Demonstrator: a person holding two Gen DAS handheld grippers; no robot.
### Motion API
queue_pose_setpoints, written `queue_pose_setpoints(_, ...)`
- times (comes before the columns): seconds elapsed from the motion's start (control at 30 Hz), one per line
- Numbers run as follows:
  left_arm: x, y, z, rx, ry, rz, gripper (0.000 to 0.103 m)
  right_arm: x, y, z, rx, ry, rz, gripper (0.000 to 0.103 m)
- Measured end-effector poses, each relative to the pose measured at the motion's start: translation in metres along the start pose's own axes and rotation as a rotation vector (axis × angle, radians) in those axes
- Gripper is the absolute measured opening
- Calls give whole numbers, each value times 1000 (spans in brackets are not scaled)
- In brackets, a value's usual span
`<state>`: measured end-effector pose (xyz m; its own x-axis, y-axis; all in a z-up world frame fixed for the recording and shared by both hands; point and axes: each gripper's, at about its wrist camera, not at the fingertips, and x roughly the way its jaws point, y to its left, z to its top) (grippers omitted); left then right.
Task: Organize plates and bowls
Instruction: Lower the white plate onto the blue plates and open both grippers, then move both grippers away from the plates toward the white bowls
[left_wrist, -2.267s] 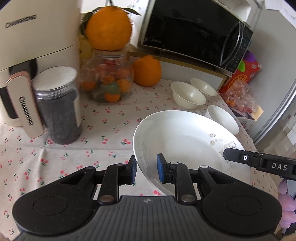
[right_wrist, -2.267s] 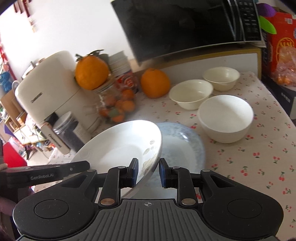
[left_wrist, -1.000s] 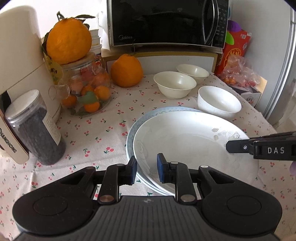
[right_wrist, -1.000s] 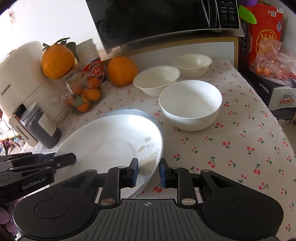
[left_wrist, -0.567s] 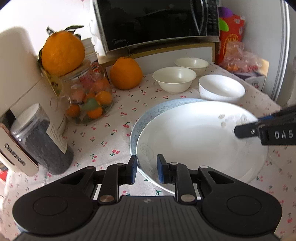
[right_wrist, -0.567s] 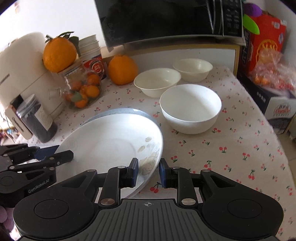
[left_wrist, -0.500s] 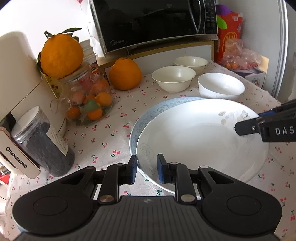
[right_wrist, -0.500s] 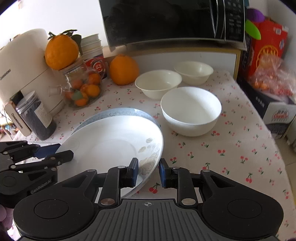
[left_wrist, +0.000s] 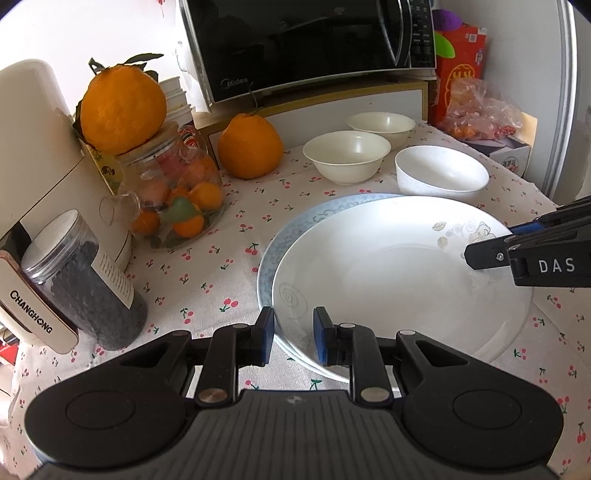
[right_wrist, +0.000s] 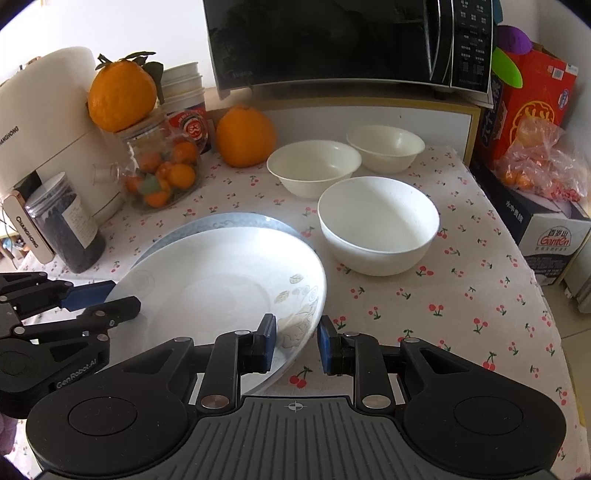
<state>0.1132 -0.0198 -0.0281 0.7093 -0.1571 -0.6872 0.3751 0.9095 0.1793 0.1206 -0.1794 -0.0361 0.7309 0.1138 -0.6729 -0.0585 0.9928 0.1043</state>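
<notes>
A white plate (left_wrist: 388, 273) with a faint flower print lies level on top of a blue-rimmed plate (left_wrist: 295, 229) on the cherry-print tablecloth. My left gripper (left_wrist: 293, 332) is shut on the white plate's near-left rim. My right gripper (right_wrist: 296, 338) is shut on the opposite rim of the white plate (right_wrist: 221, 288), and the blue-rimmed plate (right_wrist: 221, 221) shows behind it. Each gripper appears in the other's view, the right gripper (left_wrist: 495, 243) and the left gripper (right_wrist: 110, 297). Beyond the plates stand a white bowl (right_wrist: 376, 225) and two cream bowls (right_wrist: 314, 170) (right_wrist: 386, 147).
At the left stand a dark-filled jar (left_wrist: 85, 280), a glass jar of small oranges (left_wrist: 173, 199) with a big orange on its lid, and a white appliance (left_wrist: 33, 147). A second orange (left_wrist: 249, 147) and a microwave (left_wrist: 306, 44) are behind. Boxes (right_wrist: 532, 110) flank the table's right edge.
The white plate, earlier tilted up in the air, has come down level onto the blue-rimmed plate. Both grippers have stayed shut on its rim, and both views have rolled slightly.
</notes>
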Motion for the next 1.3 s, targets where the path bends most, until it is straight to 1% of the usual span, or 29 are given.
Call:
queue_pose_setpoints(0.4,3,-1,1,-25,13,28,20,14,10,5,-37,-9,-54,24)
queue_pose_setpoints(0.47,4,-1,2,-31,20,40,20,16,14,5,-60,-11,-76,24)
queue_pose_setpoints(0.63,5,3,2,-66,37,32,20,21,22,5,-114,-16,-113,26)
queue_pose_setpoints(0.73,5,4,2,-72,42,27,21,22,22,7,-100,-13,-113,26)
queue_pose_setpoints(0.77,5,4,3,-75,45,23,23,22,20,8,-93,-10,-109,26)
queue_pose_setpoints(0.9,5,6,3,-94,56,14,25,21,15,10,-56,0,-82,27)
queue_pose_setpoints(0.93,5,6,3,-98,58,14,25,20,12,10,-42,1,-69,30)
queue_pose_setpoints(0.97,5,6,3,-102,59,13,25,19,11,11,-30,2,-62,31)
queue_pose_setpoints(1.07,5,8,4,-118,67,12,30,16,8,12,-10,0,-49,35)
queue_pose_setpoints(1.13,4,8,4,-133,75,8,33,14,7,13,-3,-5,-40,46)
queue_pose_setpoints(1.2,4,9,5,-155,88,4,40,12,5,13,10,-7,-28,53)
queue_pose_setpoints(1.3,3,10,5,-185,105,2,47,10,1,13,33,3,2,54)
